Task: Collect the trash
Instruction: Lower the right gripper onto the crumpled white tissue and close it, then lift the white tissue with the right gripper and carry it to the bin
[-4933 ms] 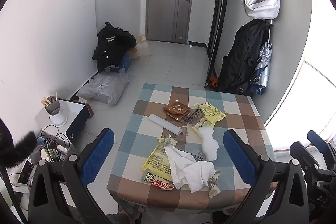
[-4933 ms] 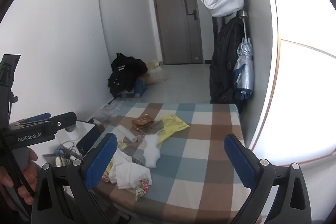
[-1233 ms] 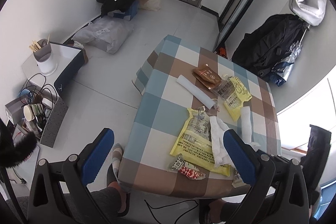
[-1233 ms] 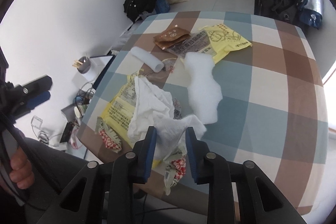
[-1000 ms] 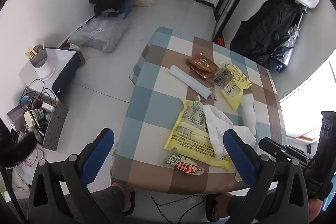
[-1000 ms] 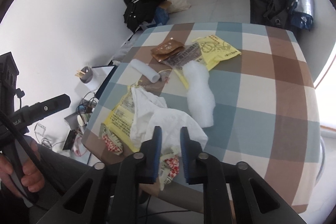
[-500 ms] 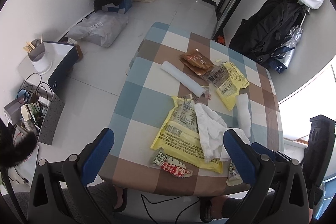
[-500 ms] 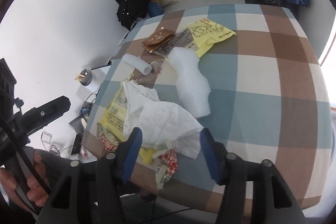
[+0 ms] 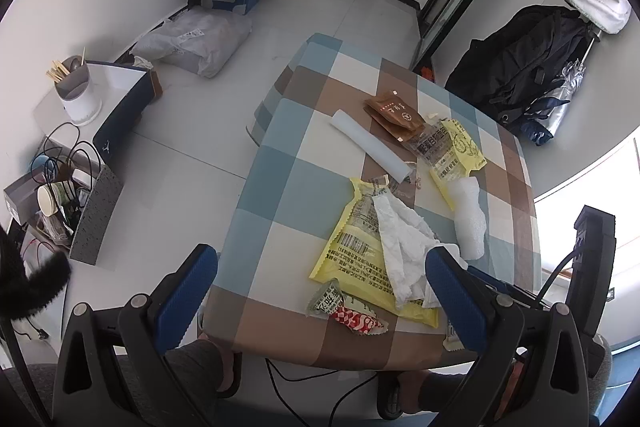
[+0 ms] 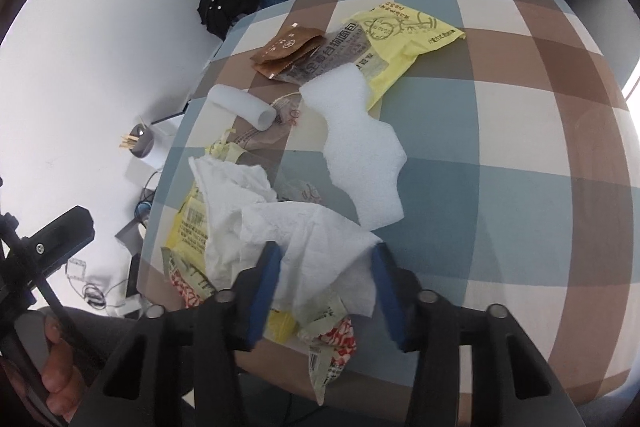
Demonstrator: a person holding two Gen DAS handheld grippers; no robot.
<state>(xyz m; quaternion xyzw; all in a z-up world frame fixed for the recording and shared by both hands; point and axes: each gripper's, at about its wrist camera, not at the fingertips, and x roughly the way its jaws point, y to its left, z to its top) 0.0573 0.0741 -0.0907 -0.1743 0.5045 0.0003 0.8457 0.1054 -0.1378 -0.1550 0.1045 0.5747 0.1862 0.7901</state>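
I am going after the crumpled white tissue (image 10: 304,227), which is lying at the near edge of the checked tabletop (image 10: 500,187) on top of a yellow wrapper (image 10: 188,223). The risk I am seeing is that the tissue is loose and spread wide, so I may be pinching only a fold and leaving the rest trailing, or dragging the yellow wrapper and the red-and-white wrapper (image 10: 340,343) beside the tissue off the tabletop edge. The white foam piece (image 10: 360,147) is lying just beyond the tissue, close enough to get snagged. My right claw (image 10: 326,281) is closing, its jaws standing partly apart on either side of the tissue's near flap; the paper is between them, and I cannot tell that the pads are pressing it yet. My left claw (image 9: 328,291) is hanging above the tabletop's near left corner, to the left of the tissue, with jaws wide apart and nothing in them.
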